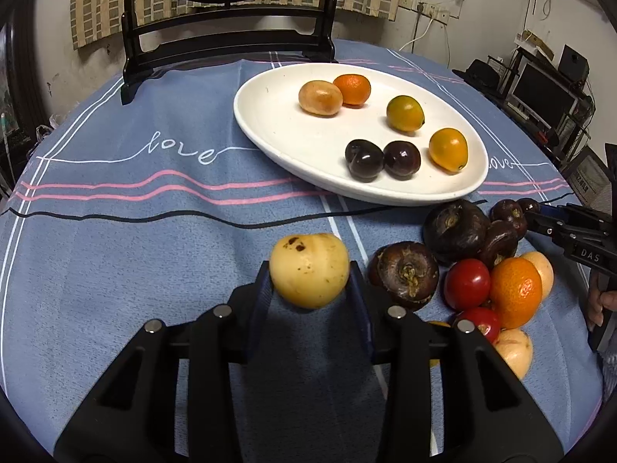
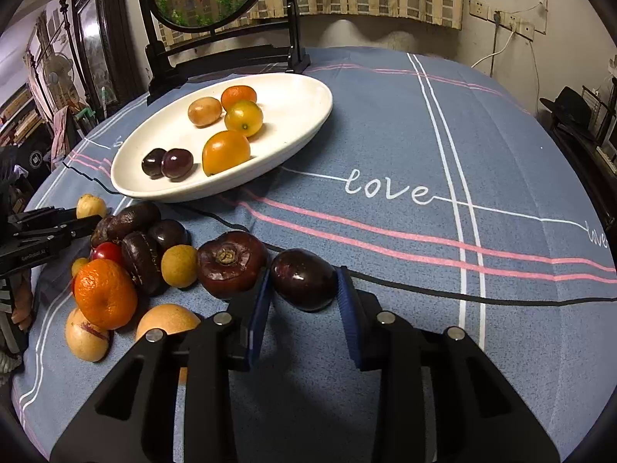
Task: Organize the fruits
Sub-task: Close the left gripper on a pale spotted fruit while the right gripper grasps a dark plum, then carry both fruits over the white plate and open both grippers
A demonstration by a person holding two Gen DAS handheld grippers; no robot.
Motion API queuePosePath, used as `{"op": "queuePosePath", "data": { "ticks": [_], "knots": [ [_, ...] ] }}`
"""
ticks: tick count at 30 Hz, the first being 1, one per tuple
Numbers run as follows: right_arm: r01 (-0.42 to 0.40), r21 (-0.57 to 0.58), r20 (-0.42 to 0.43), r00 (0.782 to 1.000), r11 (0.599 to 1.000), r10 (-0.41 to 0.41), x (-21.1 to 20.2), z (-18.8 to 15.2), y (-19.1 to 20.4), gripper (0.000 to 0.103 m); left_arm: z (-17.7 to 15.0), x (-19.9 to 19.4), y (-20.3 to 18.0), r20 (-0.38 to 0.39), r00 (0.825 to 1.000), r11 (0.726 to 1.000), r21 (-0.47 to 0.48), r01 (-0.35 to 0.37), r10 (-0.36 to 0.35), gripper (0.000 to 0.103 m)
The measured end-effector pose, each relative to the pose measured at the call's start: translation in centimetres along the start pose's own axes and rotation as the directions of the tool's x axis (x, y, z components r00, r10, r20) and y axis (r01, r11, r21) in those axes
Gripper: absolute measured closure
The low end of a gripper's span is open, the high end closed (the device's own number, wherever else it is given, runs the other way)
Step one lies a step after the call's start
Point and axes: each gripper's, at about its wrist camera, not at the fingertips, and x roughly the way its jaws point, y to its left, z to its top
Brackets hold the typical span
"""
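Between the blue pads of the left gripper point(image 1: 310, 289) sits one pale yellow fruit point(image 1: 309, 270), round, smooth and brown-speckled, pinched on both sides and held clear of the cloth. Between the ribbed pads of the right gripper point(image 2: 304, 308) lies one dark purple plum point(image 2: 304, 279), glossy and oval, with both pads against its flanks. Just left of those jaws rests a brown water chestnut point(image 2: 230, 261) with a dry tufted crown, and beyond it a loose heap point(image 2: 127, 262) of more chestnuts, a pebbled mandarin, red cherry tomatoes and pale fruits. Ahead of both grippers stands one oval white plate point(image 1: 270, 123), glazed and shallow, holding six fruits: two dark plums, two yellow-orange kumquats, one mandarin, one tan fruit. Everything lies on a blue-grey woven tablecloth point(image 2: 385, 135) crossed by pink, white and black stripes, with "love" written in white script. "DAS" shows on the right gripper's body in the left view.
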Motion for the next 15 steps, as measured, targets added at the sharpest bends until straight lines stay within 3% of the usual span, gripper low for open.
{"op": "queuePosePath", "data": {
  "ticks": [11,15],
  "knots": [
    [-0.047,0.087,0.148,0.988,0.995,0.034,-4.3,0.6,-0.9,0.068,0.3,-3.8,-0.5,0.134,0.989,0.999,-0.005,-0.054,0.054,0.064],
    [-0.114,0.079,0.206,0.974,0.990,0.096,-6.5,1.3,0.3,0.068,1.8,-5.7,-0.7,0.186,0.979,0.997,-0.037,-0.075,0.080,0.064]
  ]
}}
